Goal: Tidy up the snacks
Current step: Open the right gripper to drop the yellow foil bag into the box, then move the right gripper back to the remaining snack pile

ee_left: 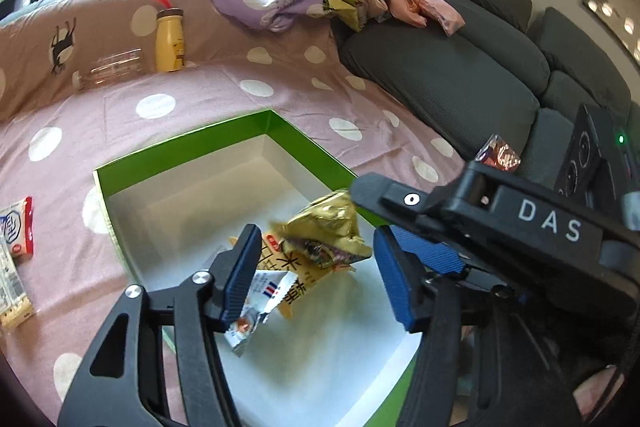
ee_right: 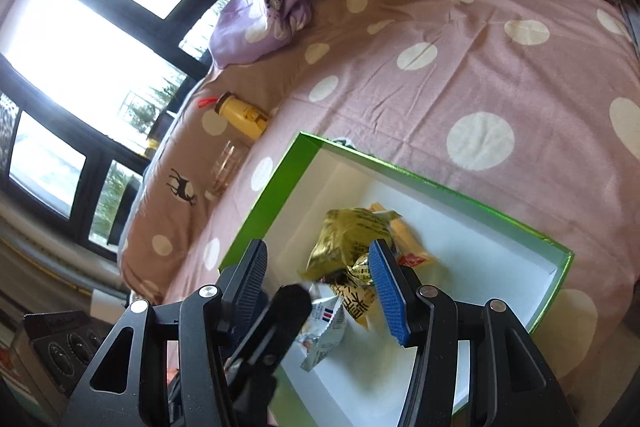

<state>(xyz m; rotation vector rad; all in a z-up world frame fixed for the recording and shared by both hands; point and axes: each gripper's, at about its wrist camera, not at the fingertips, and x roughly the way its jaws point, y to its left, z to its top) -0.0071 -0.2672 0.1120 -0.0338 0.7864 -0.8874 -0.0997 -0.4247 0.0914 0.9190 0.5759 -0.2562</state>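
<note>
The left gripper, black with blue ribbed pads, stands with its jaws apart and gripping nothing, and just ahead between its fingers a crumpled gold foil snack packet lies on a yellow printed snack pouch and a white-and-silver snack sachet on the white floor of the open green-walled cardboard box. The right gripper likewise has parted jaws closing on nothing, hovering over the same heap, with the left gripper's black finger crossing between its own fingers. Beyond the box spreads the pink polka-dot sheet, with a yellow bottle far ahead.
</note>
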